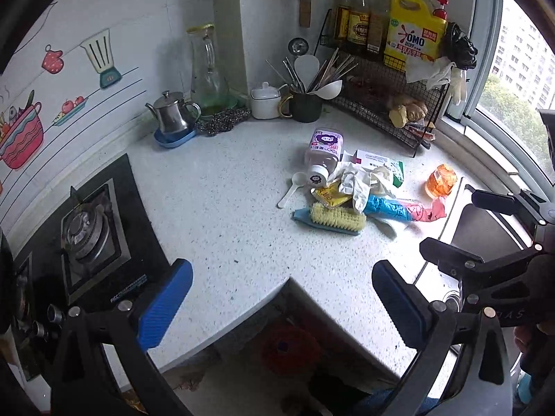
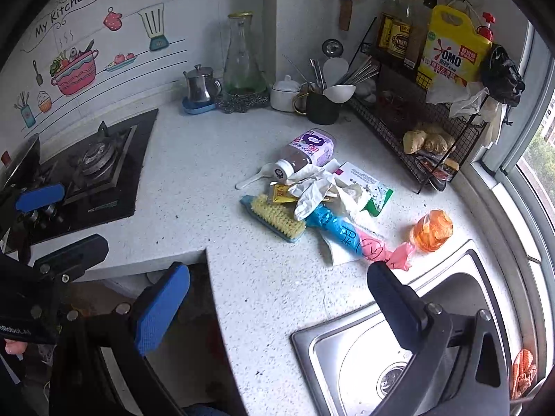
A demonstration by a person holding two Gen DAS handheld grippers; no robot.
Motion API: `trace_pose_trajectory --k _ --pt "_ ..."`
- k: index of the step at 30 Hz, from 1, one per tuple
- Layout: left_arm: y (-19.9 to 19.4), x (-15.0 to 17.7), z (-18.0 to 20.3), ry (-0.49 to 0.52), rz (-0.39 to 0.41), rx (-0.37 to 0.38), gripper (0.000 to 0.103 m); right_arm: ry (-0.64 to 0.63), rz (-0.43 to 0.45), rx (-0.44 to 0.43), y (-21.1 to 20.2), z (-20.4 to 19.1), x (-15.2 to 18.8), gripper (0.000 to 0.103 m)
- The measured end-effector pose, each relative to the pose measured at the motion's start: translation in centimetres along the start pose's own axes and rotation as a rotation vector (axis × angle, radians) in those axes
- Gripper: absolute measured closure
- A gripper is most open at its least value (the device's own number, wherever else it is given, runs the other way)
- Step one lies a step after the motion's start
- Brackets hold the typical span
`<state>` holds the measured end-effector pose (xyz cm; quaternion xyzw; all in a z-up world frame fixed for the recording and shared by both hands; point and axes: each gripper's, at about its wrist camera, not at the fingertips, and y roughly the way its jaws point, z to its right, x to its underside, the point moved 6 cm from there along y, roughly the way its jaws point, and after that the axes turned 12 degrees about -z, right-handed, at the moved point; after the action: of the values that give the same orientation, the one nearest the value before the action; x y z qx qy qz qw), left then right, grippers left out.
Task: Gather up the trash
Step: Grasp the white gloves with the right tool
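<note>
A pile of trash lies on the speckled white counter (image 1: 222, 208): a purple-labelled bottle (image 1: 322, 156) on its side, a white plastic spoon (image 1: 293, 187), a yellow sachet (image 1: 329, 196), crumpled white gloves (image 1: 360, 180), a green-and-white box (image 1: 381, 164), a blue-and-pink wrapper (image 1: 402, 209) and an orange wrapped sweet (image 1: 440, 180). A yellow scrub brush (image 1: 334, 218) lies among them. The same pile shows in the right wrist view, with the bottle (image 2: 308, 152) and the brush (image 2: 277, 216). My left gripper (image 1: 282, 298) is open and empty, near the counter's inner corner. My right gripper (image 2: 277, 301) is open and empty, short of the pile.
A gas hob (image 1: 90, 232) is at the left and a steel sink (image 2: 381, 346) at the right. A wire rack (image 1: 392, 104) with bottles and ginger, a utensil cup (image 1: 305, 104), a glass carafe (image 1: 208, 72) and a steel pot (image 1: 171, 114) line the back wall.
</note>
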<state>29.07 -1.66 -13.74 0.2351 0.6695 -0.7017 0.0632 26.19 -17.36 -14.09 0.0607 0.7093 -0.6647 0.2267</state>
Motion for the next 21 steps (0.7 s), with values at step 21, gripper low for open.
trace_pose_trajectory --k 21 --pt "13.7 -8.6 1.0 -0.036 -0.186 -0.031 0.000 -0.047 -0.233 -0.061 14.8 7.0 -10.1 0.013"
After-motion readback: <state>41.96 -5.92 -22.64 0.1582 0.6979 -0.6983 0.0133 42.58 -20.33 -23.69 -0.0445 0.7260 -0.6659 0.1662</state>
